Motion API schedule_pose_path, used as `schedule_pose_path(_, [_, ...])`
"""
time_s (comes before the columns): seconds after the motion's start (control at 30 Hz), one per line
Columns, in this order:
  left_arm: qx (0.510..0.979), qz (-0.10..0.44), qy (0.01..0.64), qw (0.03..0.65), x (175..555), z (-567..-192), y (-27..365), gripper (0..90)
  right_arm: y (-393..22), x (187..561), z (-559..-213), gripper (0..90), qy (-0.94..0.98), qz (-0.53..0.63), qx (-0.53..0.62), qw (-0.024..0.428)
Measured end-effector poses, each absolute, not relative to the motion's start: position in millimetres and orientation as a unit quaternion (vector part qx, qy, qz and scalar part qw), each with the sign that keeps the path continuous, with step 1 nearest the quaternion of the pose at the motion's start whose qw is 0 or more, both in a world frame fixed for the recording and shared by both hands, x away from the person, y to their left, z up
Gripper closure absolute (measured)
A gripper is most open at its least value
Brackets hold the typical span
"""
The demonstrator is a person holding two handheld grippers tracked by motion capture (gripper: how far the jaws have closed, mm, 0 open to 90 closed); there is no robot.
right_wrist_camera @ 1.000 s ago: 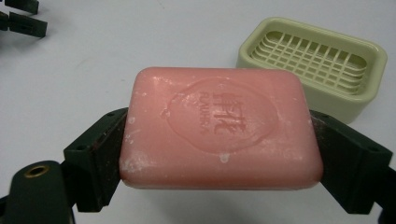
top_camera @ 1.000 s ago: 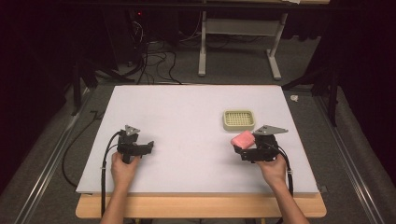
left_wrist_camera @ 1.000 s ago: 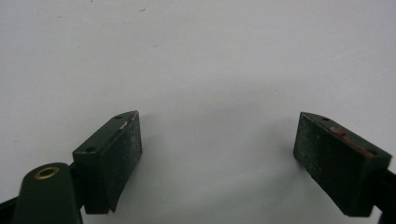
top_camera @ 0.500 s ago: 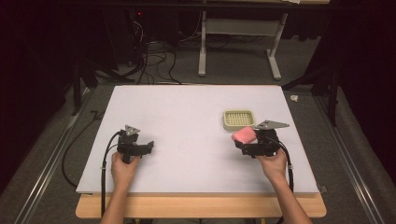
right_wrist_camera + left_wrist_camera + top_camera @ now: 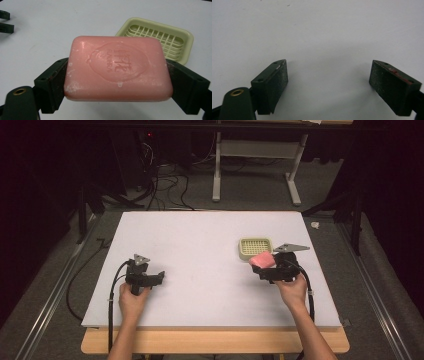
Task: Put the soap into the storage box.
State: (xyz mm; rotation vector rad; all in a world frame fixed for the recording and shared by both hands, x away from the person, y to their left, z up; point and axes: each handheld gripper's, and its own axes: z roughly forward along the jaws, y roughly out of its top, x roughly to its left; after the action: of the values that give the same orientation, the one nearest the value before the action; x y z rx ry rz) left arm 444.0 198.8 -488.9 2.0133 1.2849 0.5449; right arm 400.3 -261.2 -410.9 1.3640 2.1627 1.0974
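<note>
A pink bar of soap with an embossed oval stamp sits clamped between the jaws of my right gripper, lifted a little above the white table. In the high view the pink soap hangs just in front of a pale green soap dish with a gridded floor. In the right gripper view the soap dish lies beyond the bar, up and to the right. My left gripper rests low at the table's left front, open, its jaws wide apart over bare white surface.
The white tabletop stretches between both hands. A wooden front edge runs below it. Dark floor with cables and a metal frame's legs lies beyond the far side. Rails flank the table.
My right gripper has carried the soap slightly up and toward the soap dish. The left gripper has stayed put.
</note>
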Motion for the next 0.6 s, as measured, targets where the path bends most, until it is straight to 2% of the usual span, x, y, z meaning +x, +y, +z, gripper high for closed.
schedule_pose_path(0.6, [0.773,0.209,0.493,0.339,444,-489,199,15.7,-265,417,-411,13.9,0.758,0.379,0.500,0.178])
